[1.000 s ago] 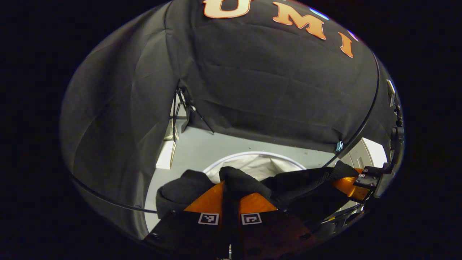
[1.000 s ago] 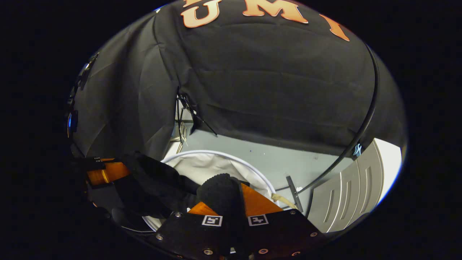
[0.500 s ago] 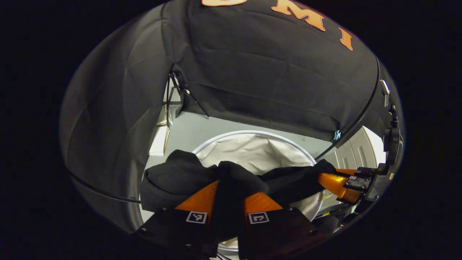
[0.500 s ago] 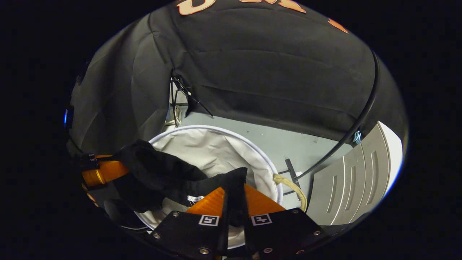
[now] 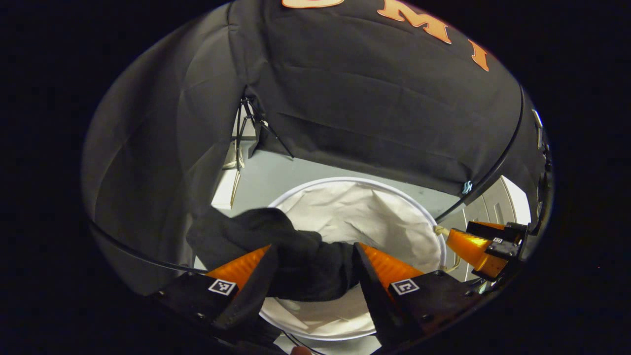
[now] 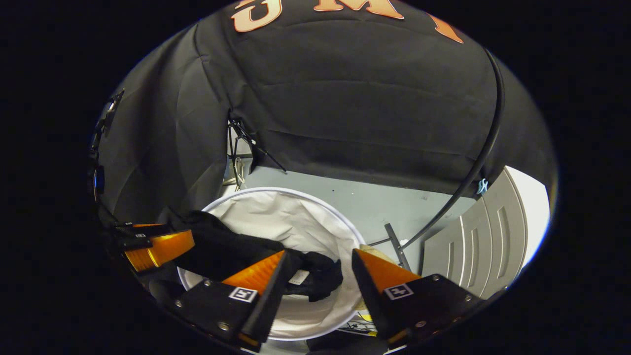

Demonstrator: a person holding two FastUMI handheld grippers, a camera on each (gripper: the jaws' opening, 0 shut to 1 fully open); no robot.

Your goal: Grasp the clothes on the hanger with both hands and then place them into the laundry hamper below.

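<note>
The black garment hangs loose, slumped over the near-left rim of the round white hamper and down into it. My left gripper is open just above it, fingers spread to either side of the cloth and not pressing it. In the right gripper view the garment lies inside the hamper, trailing from the left rim toward the middle. My right gripper is open over the hamper's mouth with nothing between its fingers. The left gripper shows at the hamper's left edge, the right gripper at its right edge.
The hamper stands on a grey floor against the black cloth wall. A white panelled door is to the right, a black cable curves down beside it, and thin tripod legs show in the wall's gap.
Both grippers have opened and let go of the black garment. It has dropped from between the fingers into the hamper, one end still over the left rim.
</note>
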